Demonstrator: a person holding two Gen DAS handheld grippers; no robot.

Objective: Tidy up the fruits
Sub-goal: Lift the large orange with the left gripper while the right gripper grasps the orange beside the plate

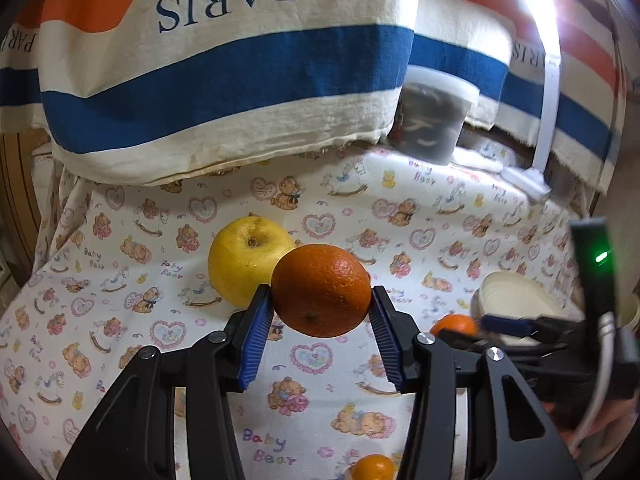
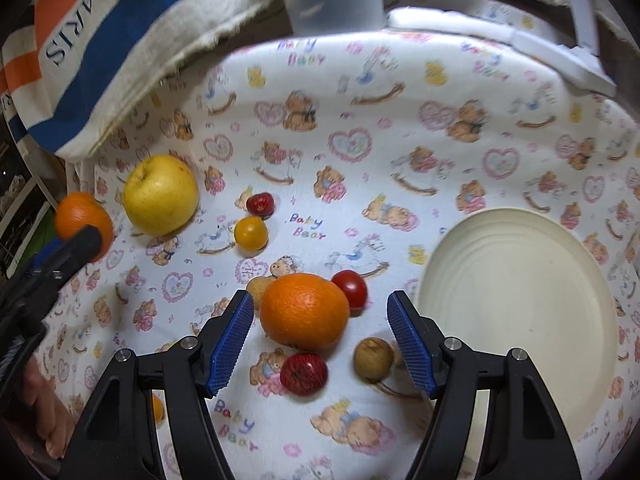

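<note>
Over teddy-print cloth [image 2: 360, 80], left claw [image 1: 322, 312] clamping orange [image 1: 321, 290]; right claw [image 2: 320, 332] agape around another orange [image 2: 305, 312].

From the left wrist we look forward and slightly down along the left gripper [image 1: 322, 312], close over the printed cloth [image 1: 320, 216]; from the right wrist we look more steeply down past the right gripper [image 2: 320, 312]; both views share the yellow apple [image 1: 244, 260], the cream plate [image 1: 516, 296] and the striped PARIS fabric [image 1: 224, 72].
</note>
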